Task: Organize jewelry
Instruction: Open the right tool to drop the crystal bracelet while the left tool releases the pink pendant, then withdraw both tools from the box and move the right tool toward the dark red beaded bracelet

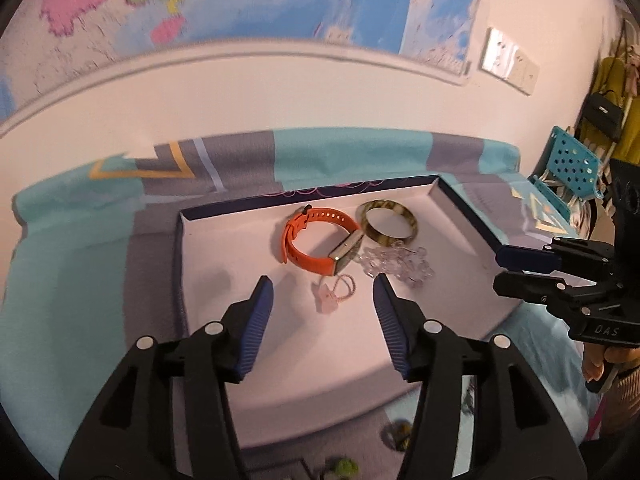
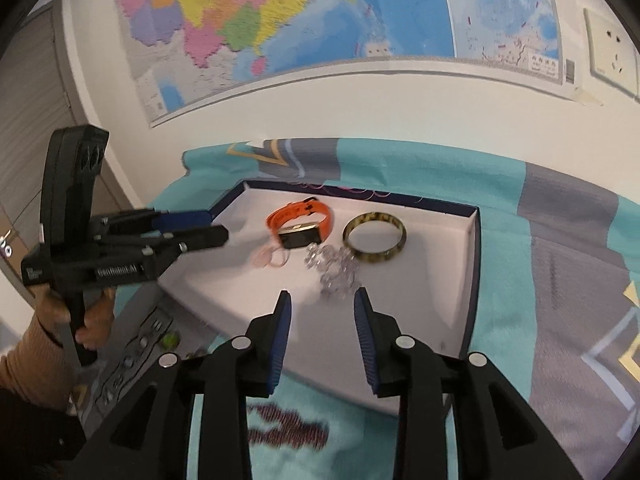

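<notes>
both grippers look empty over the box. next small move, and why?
Probably pull the left gripper back toward the loose pieces lying outside the box. Both it and the right gripper stand open with nothing between the fingers, and the orange watch, bangle, clear bead bracelet and pink bracelet already lie inside, while a few blurred items remain on the cloth.

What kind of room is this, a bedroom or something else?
Probably a bedroom at home: the jewelry box lies on a teal and grey bedspread, a wall map hangs above, and handbags hang at the side.
</notes>
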`<state>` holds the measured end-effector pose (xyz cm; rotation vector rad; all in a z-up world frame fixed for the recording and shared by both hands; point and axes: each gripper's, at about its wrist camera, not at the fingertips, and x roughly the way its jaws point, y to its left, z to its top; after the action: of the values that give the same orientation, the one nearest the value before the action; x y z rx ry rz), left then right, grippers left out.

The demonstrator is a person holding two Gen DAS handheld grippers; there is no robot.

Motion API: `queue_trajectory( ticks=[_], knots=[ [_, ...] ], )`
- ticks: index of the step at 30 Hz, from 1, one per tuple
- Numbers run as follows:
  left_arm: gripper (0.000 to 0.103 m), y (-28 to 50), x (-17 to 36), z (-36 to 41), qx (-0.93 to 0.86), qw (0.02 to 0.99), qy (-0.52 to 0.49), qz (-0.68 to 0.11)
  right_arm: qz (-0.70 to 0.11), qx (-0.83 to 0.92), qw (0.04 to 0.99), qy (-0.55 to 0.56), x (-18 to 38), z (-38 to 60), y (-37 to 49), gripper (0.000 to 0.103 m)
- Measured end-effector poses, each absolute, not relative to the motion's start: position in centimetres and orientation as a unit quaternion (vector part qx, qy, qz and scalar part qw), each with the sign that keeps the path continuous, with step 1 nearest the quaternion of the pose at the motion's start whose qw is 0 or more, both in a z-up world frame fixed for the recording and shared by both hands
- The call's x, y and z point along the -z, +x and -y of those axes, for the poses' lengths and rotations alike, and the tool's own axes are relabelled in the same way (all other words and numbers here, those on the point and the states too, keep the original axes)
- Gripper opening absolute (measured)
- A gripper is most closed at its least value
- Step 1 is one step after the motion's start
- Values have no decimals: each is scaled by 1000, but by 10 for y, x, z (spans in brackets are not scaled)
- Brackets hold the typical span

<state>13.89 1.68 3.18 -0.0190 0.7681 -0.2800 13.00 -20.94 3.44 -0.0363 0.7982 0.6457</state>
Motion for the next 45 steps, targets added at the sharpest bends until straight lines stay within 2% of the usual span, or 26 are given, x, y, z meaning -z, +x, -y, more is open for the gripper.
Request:
queue_trajectory(
  ticks=[8, 19, 37, 43, 45],
  knots=[
    [58, 85, -42, -22, 143, 926, -8, -348, -385, -311, 869, -13, -29, 223, 94, 36],
    [59, 36, -22, -19, 138, 923, -2, -358, -413, -307, 858, -1, -6, 229, 68, 39],
    [60, 12, 4, -14, 129, 913, 4, -386, -423, -305, 853, -9, 6, 221, 50, 42],
    [60, 13, 8, -17, 123, 912, -2, -392, -426, -288, 858, -10, 8, 221, 55, 46],
    [60, 14, 9, -18, 121, 911, -3, -394, -428, -280, 859, -11, 10, 221, 58, 52]
  ],
)
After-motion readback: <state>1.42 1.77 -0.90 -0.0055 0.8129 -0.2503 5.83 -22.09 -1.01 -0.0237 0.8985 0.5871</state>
